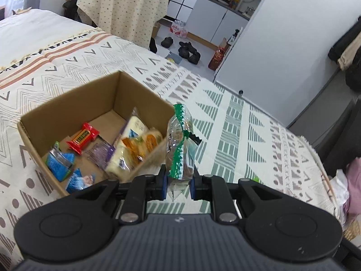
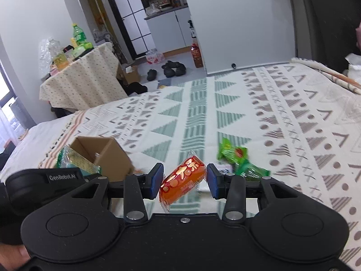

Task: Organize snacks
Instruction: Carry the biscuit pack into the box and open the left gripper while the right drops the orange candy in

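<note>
- Two light, crinkly packets, likely slippery: left gripper (image 1: 178, 184) clamps the green-edged packet (image 1: 180, 142) by its seam.
- Right gripper (image 2: 185, 180) pinches the orange snack (image 2: 182, 177) across its middle.

Matt cardboard box (image 1: 67, 113), glossy plastic wrappers (image 1: 82, 139) (crinkled), woven cloth bedspread (image 1: 237, 124)

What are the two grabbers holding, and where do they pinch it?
Left gripper pinches a clear green-edged packet by its bottom end. Right gripper holds an orange snack by its sides.

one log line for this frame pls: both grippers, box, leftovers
left gripper: shut on green-edged packet | right gripper: orange snack between jaws | box: holds snacks | green packets: on bedspread
</note>
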`<state>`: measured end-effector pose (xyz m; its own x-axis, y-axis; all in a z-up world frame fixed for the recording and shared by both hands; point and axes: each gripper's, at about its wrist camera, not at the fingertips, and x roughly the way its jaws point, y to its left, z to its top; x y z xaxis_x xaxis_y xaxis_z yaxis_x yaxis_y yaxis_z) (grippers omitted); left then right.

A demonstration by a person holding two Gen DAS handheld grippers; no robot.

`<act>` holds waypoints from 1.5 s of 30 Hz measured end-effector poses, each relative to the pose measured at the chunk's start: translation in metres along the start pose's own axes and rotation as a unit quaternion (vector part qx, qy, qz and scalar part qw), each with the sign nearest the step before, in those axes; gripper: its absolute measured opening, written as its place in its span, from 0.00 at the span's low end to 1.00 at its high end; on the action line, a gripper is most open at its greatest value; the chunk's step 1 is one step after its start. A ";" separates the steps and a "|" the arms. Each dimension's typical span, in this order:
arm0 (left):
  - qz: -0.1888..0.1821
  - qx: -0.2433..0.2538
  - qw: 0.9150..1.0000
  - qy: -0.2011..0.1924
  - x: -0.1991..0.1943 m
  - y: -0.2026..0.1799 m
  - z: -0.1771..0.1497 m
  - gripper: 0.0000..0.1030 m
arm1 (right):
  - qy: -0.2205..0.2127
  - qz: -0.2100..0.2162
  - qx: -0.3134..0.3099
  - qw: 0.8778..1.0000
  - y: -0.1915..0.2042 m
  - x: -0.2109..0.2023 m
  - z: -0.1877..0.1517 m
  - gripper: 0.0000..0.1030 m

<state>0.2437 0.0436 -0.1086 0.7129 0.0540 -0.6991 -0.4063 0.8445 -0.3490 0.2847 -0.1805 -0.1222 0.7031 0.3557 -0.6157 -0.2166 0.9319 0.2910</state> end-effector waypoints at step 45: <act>0.057 -0.171 0.984 0.014 -0.002 0.127 0.051 0.51 | 0.009 0.081 -0.071 0.994 0.160 0.053 0.020 0.41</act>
<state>0.2199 0.1778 -0.1190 0.6376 0.1205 -0.7609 -0.6548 0.6052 -0.4528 0.3013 -0.0140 -0.0933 0.6397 0.5012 -0.5828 -0.4203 0.8629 0.2807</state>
